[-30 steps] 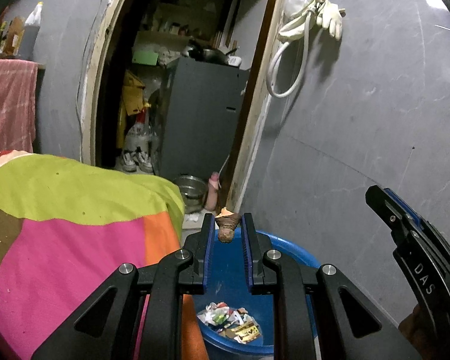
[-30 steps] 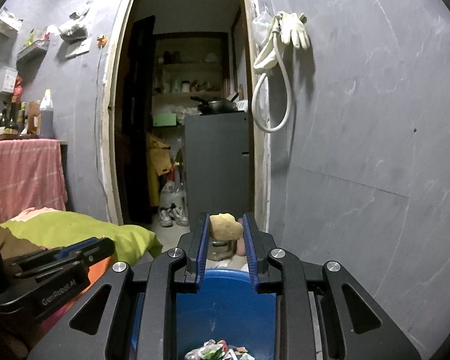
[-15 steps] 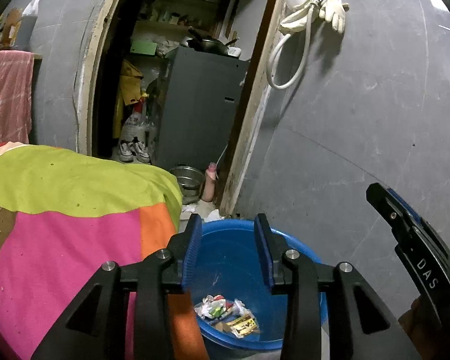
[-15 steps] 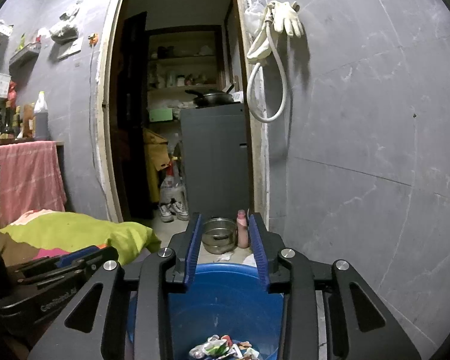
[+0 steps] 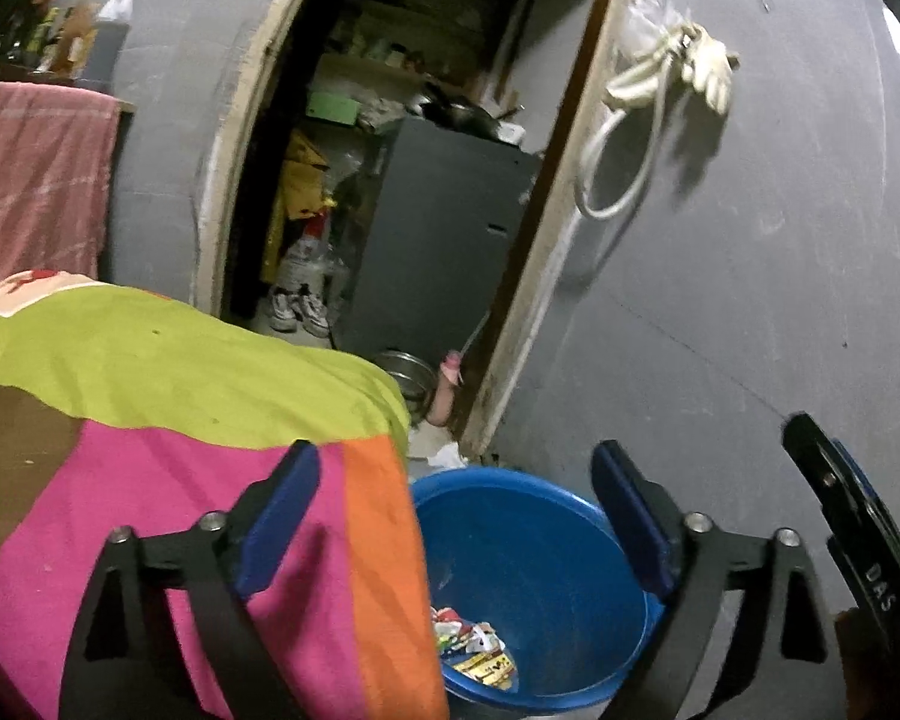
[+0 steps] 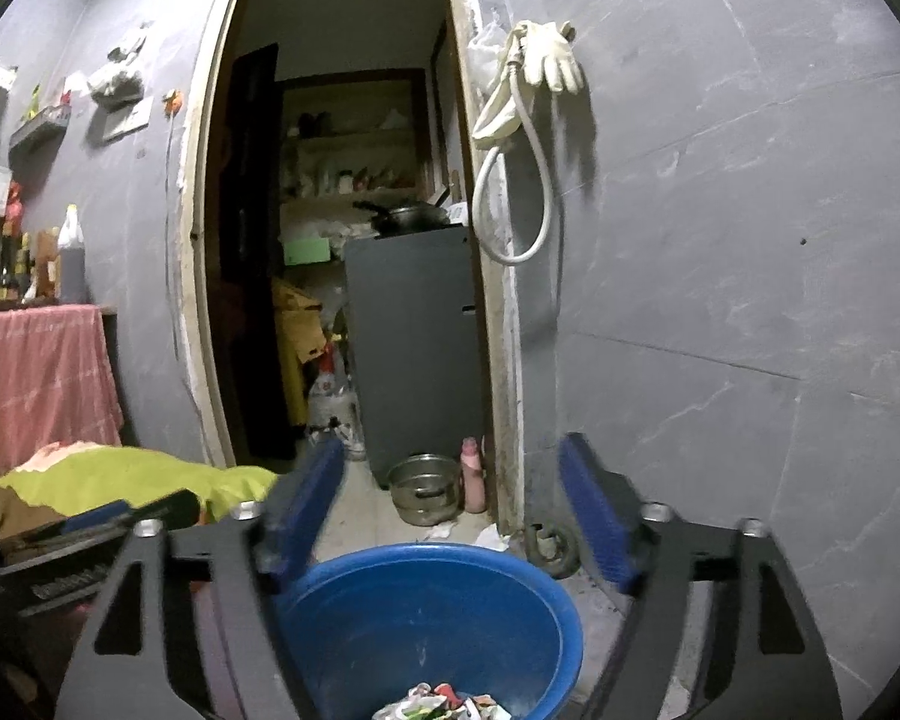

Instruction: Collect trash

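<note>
Grey walls fill the right half of both views, with an open doorway at upper centre leading into a cluttered back room. Low in each frame sits one blue tub [image 5: 528,546], its rim near the doorpost, with a small heap of crumpled wrappers [image 5: 474,648] on its floor; single pieces in the heap cannot be counted.

Both grippers hang over that tub. In the left wrist view the left gripper [image 5: 456,516] has its jaws opening, already spread wide, with nothing between them; the tub lies below and ahead, toward lower centre-right, and the heap sits under the gap. In the right wrist view the right gripper [image 6: 450,510] is also opening, a little less wide, likewise empty, with the tub's mouth directly beneath it at bottom centre.

One patchwork blanket [image 5: 168,450] of green, pink and orange covers the lower left, its edge overlapping the tub's left rim. No loose trash shows on it from here, so the next piece probably lies outside these views. Neither hand looks clearly closer to a fresh target.

Counted: two grippers, one tub, one heap, one blanket.
</note>
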Motion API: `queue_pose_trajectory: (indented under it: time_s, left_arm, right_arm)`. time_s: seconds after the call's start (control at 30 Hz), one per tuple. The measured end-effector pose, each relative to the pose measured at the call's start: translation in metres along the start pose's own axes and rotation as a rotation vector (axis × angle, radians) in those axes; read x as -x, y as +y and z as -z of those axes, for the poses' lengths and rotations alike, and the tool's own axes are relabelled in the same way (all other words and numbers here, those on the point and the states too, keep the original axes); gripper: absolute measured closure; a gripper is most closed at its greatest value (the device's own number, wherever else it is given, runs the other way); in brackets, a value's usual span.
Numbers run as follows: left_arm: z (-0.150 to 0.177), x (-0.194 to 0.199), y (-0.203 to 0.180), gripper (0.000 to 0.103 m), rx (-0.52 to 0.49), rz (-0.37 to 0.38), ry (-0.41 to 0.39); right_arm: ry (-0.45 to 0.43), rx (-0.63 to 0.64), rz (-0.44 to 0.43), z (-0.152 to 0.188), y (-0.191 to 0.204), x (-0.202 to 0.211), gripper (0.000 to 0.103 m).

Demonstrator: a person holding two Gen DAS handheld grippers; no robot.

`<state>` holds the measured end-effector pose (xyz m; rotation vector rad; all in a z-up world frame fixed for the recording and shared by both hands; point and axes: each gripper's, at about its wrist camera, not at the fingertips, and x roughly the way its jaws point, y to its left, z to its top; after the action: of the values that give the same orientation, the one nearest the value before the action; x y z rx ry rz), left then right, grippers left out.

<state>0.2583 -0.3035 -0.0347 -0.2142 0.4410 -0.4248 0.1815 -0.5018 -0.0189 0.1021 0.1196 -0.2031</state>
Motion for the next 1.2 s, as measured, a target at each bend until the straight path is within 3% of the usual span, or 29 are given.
queue_pose_trajectory:
  time_s: [0.2,0.6,1.2]
  left_arm:
    - [-0.014,0.028,0.004,0.002,-0.015,-0.014,-0.036]
    - [-0.03,0.091,0.008,0.002,-0.076,-0.021,-0.074]
    - [0.001,0.186,0.027,0.002,-0.156,-0.063,-0.089]
  right_arm:
    - [-0.039,-0.025,-0.006,-0.008,-0.003,0.02,0.001]
    - [-0.059,-0.023,-0.047,-0.035,0.014,0.072,0.0]
    - [-0.067,0.004,-0.065,-0.034,0.048,0.169,0.0]
